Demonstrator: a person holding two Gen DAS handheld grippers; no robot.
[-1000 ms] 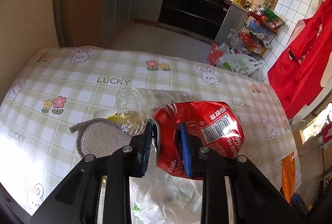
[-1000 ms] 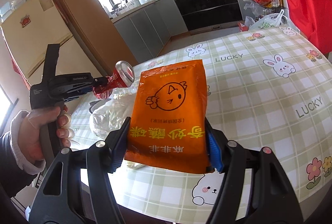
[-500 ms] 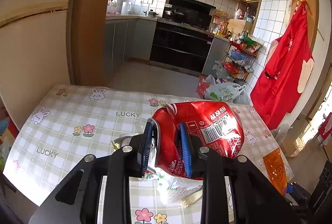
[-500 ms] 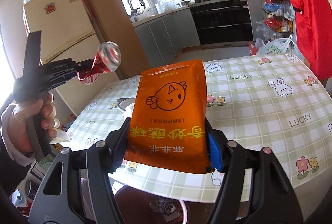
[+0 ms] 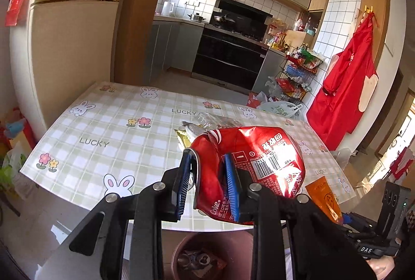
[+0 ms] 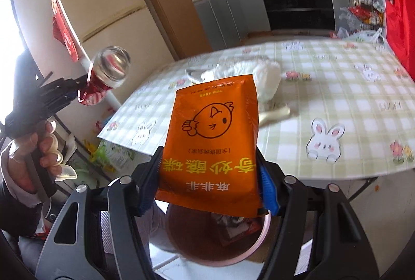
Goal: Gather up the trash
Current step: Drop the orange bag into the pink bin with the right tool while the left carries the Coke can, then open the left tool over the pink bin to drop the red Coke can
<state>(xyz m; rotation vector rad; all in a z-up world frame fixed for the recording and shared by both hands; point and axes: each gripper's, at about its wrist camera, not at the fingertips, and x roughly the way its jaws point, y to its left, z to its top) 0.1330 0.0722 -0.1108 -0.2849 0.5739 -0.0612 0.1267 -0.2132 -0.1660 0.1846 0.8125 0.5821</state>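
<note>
My left gripper point(image 5: 207, 184) is shut on a crushed red cola can point(image 5: 249, 166), held in the air above a pink bin point(image 5: 181, 251) on the floor in front of the table. My right gripper point(image 6: 207, 181) is shut on an orange snack packet point(image 6: 212, 134), held right over the same bin point(image 6: 207, 241), which has wrappers inside. The right wrist view shows the left gripper point(image 6: 52, 96) with the can point(image 6: 109, 72) at the left. The packet point(image 5: 324, 197) shows at the lower right of the left wrist view.
The table point(image 5: 103, 124) has a green checked cloth with rabbits. Crumpled clear plastic and other trash point(image 5: 202, 124) lie near its middle; they show as white blurred shapes point(image 6: 259, 77) in the right wrist view. A fridge point(image 5: 64, 46) stands at the left.
Both grippers have pulled back off the table with their loads and now hang over the bin on the floor. The left gripper has risen.
</note>
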